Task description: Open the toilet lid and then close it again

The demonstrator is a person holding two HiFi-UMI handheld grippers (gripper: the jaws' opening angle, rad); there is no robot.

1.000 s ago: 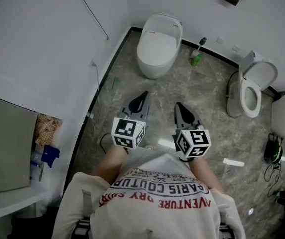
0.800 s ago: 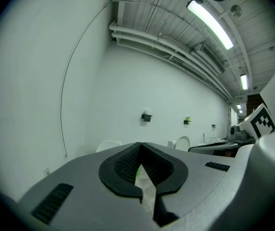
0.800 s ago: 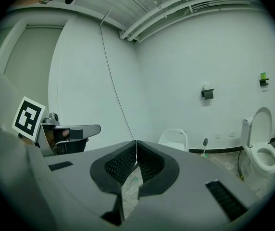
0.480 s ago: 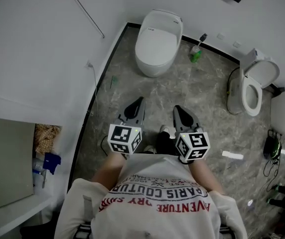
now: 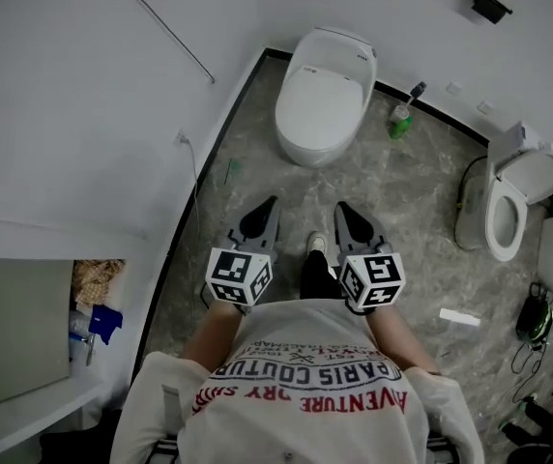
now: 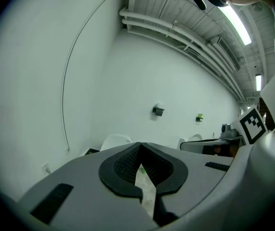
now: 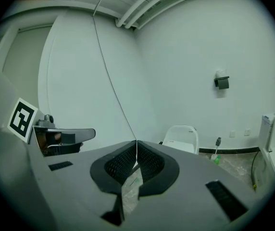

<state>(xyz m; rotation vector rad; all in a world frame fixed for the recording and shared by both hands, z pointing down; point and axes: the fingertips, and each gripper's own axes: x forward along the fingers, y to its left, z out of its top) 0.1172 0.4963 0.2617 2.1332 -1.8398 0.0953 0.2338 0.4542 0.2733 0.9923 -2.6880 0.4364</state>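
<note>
A white toilet point(image 5: 323, 100) with its lid point(image 5: 324, 104) down stands on the marble floor against the far wall; the right gripper view shows it as a white toilet point(image 7: 181, 137) beyond the jaws, and in the left gripper view only a bit of the white toilet point(image 6: 116, 141) peeks over the jaws. My left gripper point(image 5: 268, 206) and right gripper point(image 5: 339, 209) are held side by side in front of the person's chest, pointing toward the toilet and well short of it. Both are shut, tips touching, with nothing between them.
A second toilet point(image 5: 513, 204) with its lid up stands at the right. A green bottle and brush point(image 5: 401, 116) sit by the far wall. A cable point(image 5: 191, 167) hangs down the left wall. A shelf with a blue item point(image 5: 102, 322) is at lower left. A shoe point(image 5: 315, 245) shows between the grippers.
The person has stepped forward with both grippers toward the closed toilet; the view has shifted so the toilet sits a little further right. Both grippers stay shut.
</note>
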